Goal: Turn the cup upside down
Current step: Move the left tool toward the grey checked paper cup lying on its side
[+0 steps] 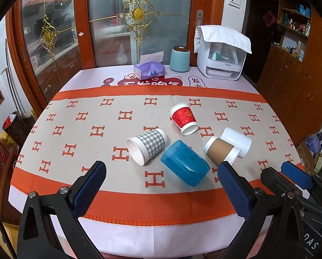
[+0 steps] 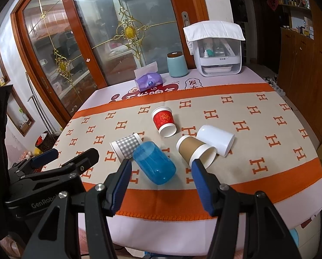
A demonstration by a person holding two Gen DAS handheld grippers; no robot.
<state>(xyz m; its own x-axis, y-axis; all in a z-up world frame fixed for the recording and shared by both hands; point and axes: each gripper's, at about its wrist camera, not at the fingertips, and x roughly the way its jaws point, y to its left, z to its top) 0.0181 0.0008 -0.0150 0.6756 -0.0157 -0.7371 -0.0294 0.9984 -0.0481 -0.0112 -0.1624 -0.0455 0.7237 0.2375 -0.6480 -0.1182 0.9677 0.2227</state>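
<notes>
Here, blue cup (image 2: 154,165) on its side, between open right hand-held gripper (image 2: 161,168) fingers.

The left claw's body (image 2: 42,204) reads "GenRobo", cut off. Orange "H" letters repeat across the cloth (image 1: 122,116). At twelve o'clock, Chinese characters on the surface cover (image 2: 192,84) include "发".

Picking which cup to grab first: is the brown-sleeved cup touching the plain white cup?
Touching. The right wrist view shows the brown-sleeved cup lying against the white cup, no cloth between.
</notes>
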